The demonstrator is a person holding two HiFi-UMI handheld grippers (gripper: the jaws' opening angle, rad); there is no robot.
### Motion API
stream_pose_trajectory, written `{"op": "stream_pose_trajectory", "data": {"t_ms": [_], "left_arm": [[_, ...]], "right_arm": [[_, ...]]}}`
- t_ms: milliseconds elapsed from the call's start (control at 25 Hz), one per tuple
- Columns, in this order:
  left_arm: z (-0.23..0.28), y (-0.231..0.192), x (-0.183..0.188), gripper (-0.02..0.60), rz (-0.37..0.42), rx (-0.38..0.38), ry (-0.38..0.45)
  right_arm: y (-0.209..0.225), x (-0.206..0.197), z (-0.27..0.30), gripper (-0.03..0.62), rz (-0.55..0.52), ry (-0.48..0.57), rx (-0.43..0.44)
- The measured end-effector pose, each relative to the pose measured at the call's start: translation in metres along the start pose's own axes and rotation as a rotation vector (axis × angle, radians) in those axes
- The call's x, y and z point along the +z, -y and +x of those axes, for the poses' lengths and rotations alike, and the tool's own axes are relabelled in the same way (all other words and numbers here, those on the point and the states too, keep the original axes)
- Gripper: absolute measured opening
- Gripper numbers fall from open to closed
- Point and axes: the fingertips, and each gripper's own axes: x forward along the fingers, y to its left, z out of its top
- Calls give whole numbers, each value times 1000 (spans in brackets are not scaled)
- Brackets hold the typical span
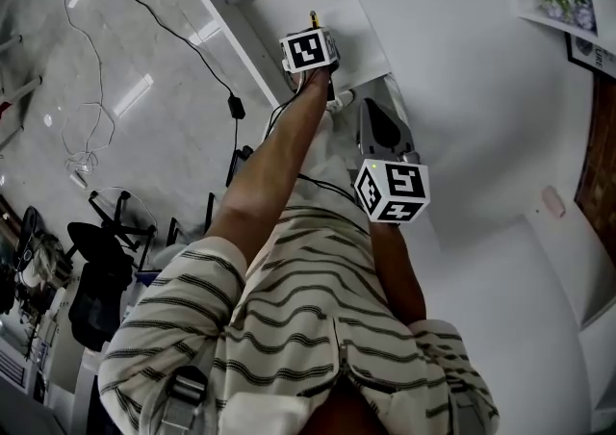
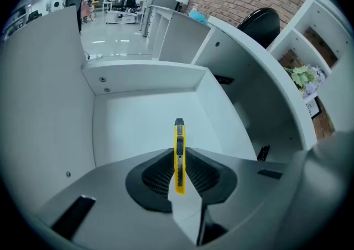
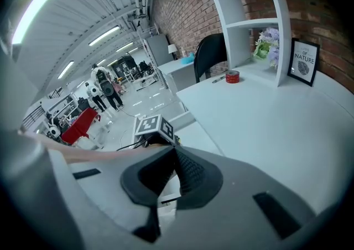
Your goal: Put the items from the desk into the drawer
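A yellow utility knife (image 2: 178, 139) stands upright between the black pads of my left gripper (image 2: 179, 157), which is shut on it. Behind it lies the open white drawer (image 2: 55, 99), its floor bare in the left gripper view. From the head view, the left gripper (image 1: 310, 43) hangs over that drawer (image 1: 241, 29), and the knife's tip (image 1: 313, 15) pokes out past the marker cube. My right gripper (image 1: 373, 115) is held nearer the body, beside the drawer. In its own view the right gripper (image 3: 175, 152) has its pads together, holding nothing. A red tape roll (image 3: 233, 76) lies on the white desk (image 3: 265, 127).
A white shelf unit on the desk holds flowers (image 3: 268, 41) and a framed print (image 3: 303, 61). A black chair (image 3: 210, 52) stands behind the desk. Cables (image 1: 231, 106) trail over the floor left of the drawer. People stand far off in the hall.
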Motion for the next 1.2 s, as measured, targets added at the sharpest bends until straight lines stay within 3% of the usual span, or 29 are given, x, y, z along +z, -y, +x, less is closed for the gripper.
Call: {"op": "stream_pose_trajectory", "data": {"t_ms": [120,320,680,960,1200], "left_arm": [[5,-6,-1,66,-3,44,-8],[21,1,-7,66,-141,-41,-32],[40,-12,-5,66,-289,-29,-2],[49,-24,-12,66,-335,-12,-43],[58,-24,-14,67,-264,-4,-50]], "right_arm": [[3,-5,-3,11,7,-3,1],[1,-9,-4,11,15,-7,2],[10,-18,-4,11,30,-24,-5],[13,-20,2,12,36,-32,-7],[21,-17,2,11,47,-30,-17]]}}
